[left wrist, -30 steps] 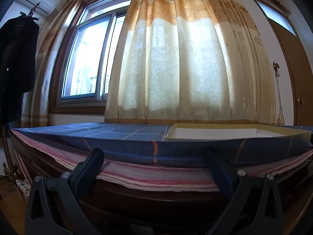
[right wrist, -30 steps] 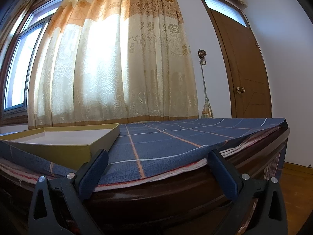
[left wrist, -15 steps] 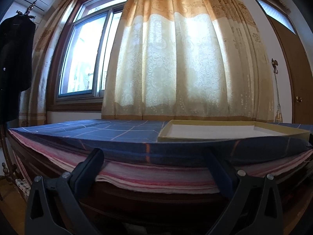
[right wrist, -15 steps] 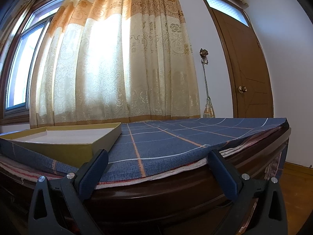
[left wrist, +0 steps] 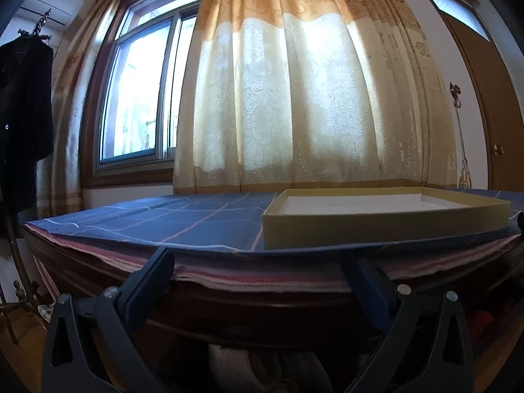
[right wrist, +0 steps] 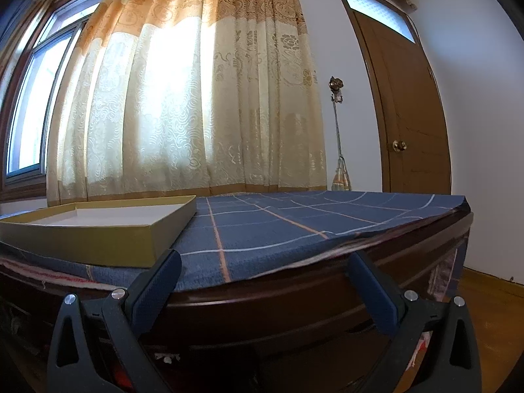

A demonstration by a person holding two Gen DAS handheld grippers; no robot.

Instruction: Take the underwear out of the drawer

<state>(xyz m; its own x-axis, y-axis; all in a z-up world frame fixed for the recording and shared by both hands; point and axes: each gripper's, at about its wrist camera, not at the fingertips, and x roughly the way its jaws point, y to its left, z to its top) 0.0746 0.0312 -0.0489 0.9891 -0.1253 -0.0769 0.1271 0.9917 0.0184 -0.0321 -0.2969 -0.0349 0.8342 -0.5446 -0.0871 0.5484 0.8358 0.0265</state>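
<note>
My left gripper is open and empty, level with the front edge of a bed with a blue checked sheet. My right gripper is open too, facing the dark wooden bed frame. A shallow yellow box with a white inside lies on the sheet, also seen in the right wrist view as the yellow box at the left. Under the bed frame in the left wrist view pale cloth shows in the dark gap; I cannot tell whether it lies in a drawer. No underwear is clearly visible.
A cream and orange curtain hangs over a window behind the bed. Dark clothes hang on a stand at the left. A brown door and a white wall stand to the right, above wooden floor.
Both views have risen a little, so more of the sheet and the box's inside shows. The left view has also shifted so the box sits further right. Both grippers stay open.
</note>
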